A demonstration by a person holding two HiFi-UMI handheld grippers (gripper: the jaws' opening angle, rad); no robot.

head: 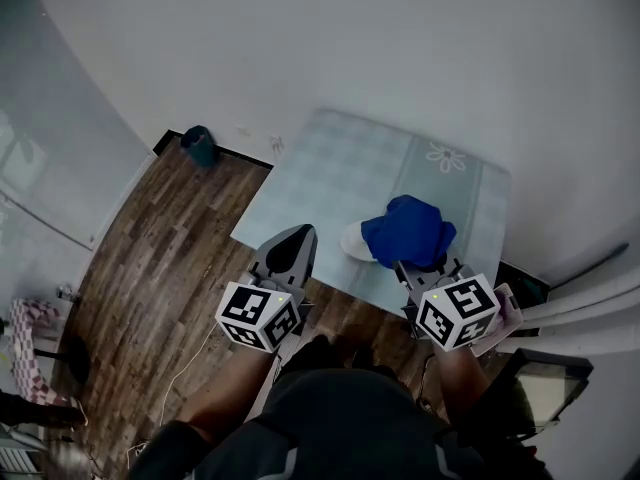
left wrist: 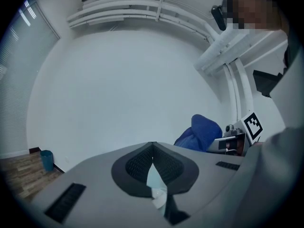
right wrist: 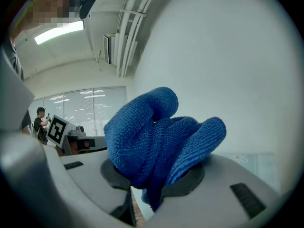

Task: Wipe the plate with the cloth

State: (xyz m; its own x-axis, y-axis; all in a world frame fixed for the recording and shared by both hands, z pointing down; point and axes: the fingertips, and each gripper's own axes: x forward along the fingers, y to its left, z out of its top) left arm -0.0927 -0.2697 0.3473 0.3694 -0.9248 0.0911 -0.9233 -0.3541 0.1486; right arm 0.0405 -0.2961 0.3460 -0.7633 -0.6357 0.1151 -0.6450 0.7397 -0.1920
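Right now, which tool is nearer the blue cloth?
Right. The right tool is clamped on the cloth; the left tool hangs empty, jaws together, apart to the cloth's left.

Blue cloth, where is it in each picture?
Head view: blue cloth right of centre, partly hiding the white plate.
Left gripper view: blue cloth right of middle.
Right gripper view: blue cloth in the centre, pinched between the jaws.
Shared landmark: the white wall behind it.

Left gripper (head: 296, 236), right gripper (head: 424, 266): grey moulded shells, black ribbed fingers (left wrist: 137, 166), white cube (head: 258, 315) with black square markers each. Wearer: dark top (head: 340, 423).
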